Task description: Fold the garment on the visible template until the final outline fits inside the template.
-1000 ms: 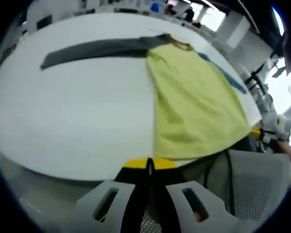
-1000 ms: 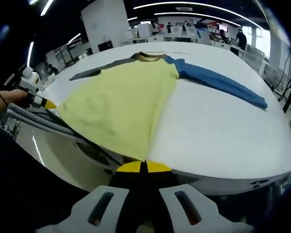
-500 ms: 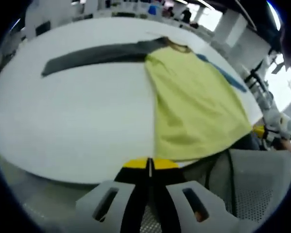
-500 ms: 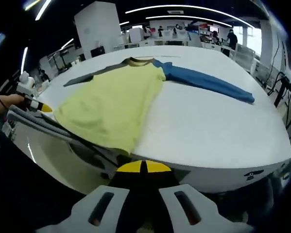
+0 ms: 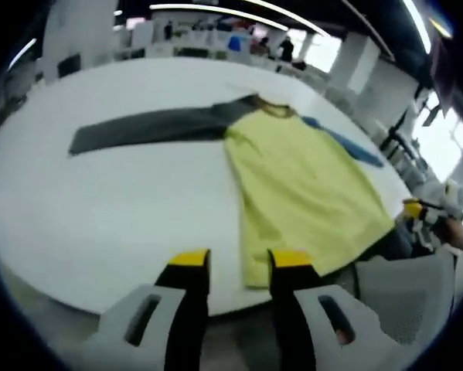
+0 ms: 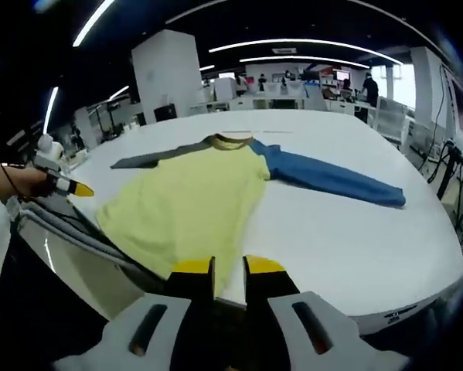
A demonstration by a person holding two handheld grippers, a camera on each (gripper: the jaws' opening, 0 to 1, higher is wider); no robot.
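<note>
Nearest in the left gripper view, the left gripper hangs over the near rim of the round white table, its yellow-tipped jaws parted by a clear gap and holding nothing. In the right gripper view, the right gripper sits at the same near edge with its jaws only narrowly apart, also empty.

Just beyond both lies the long-sleeved shirt with a yellow-green body, one dark grey sleeve and one blue sleeve, spread flat on the table, its hem draping slightly over the near rim. It looks like thin, soft knit cloth: light, limp, likely to sag and crease when lifted and to slide easily on the smooth tabletop. The hem corners nearest the jaws seem the best places to pinch, one per gripper, so the body can be carried over without bunching.

Farther off, the grey sleeve stretches left and the blue sleeve right, with the tan collar at the far end. I cannot make out a template outline.
</note>
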